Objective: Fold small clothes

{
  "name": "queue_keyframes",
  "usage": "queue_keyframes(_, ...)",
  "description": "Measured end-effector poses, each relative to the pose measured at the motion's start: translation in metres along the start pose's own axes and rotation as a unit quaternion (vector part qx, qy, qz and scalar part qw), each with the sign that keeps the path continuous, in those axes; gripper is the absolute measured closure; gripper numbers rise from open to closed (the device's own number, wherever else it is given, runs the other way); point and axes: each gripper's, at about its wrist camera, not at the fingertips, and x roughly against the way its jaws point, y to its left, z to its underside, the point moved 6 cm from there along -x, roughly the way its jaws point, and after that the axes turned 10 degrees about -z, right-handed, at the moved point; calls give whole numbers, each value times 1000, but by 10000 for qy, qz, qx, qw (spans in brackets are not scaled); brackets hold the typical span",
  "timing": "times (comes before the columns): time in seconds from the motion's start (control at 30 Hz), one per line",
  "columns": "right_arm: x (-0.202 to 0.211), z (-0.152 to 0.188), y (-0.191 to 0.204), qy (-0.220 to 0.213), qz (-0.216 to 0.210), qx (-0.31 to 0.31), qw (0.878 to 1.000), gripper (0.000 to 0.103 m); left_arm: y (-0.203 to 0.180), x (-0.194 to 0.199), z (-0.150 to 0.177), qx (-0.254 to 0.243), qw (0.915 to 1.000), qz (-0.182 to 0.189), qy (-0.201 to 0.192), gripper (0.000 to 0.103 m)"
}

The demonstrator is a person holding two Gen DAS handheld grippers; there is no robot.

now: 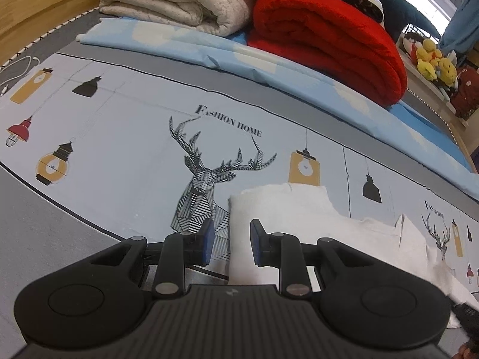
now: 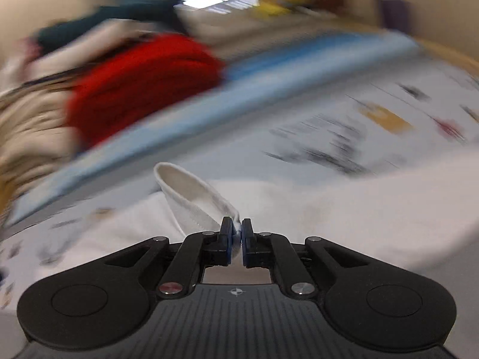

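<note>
A small white garment [image 1: 284,206] lies on the deer-print bedsheet [image 1: 134,149], partly folded, with its left edge just beyond my left gripper [image 1: 232,239]. That gripper hovers over this edge, open, its blue pads [image 1: 208,239] apart and pressing on nothing. In the blurred right wrist view, my right gripper [image 2: 236,236] is shut on a hemmed edge of the white garment [image 2: 191,194], which rises in a loop to the left of the fingers. More of the white cloth spreads below and to the right.
A folded red blanket [image 1: 323,39] and a beige quilt [image 1: 173,0] are stacked at the back on a light blue sheet [image 1: 209,51]. Plush toys [image 1: 434,59] sit on a shelf at right. A white cable [image 1: 21,68] lies at far left by the wooden headboard [image 1: 36,0].
</note>
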Motion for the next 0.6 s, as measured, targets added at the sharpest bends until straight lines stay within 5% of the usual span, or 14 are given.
queue_keyframes(0.13,-18,14,-50,703,-72,-1062,9918,91,-10,-2,3,-27,10000,44,48,76)
queue_keyframes(0.23,-15,15,-58,606,-250,-1320,9891,62,-18,-5,7,-123,9999,68,86,73)
queue_keyframes(0.4,-13,8,-51,523,-627,-1278,9884,52,-20,-10,11,-163,9997,40,156,73)
queue_keyframes(0.6,-30,5,-29,843,-538,-455,9940,50,-21,-11,11,-194,9996,47,174,73)
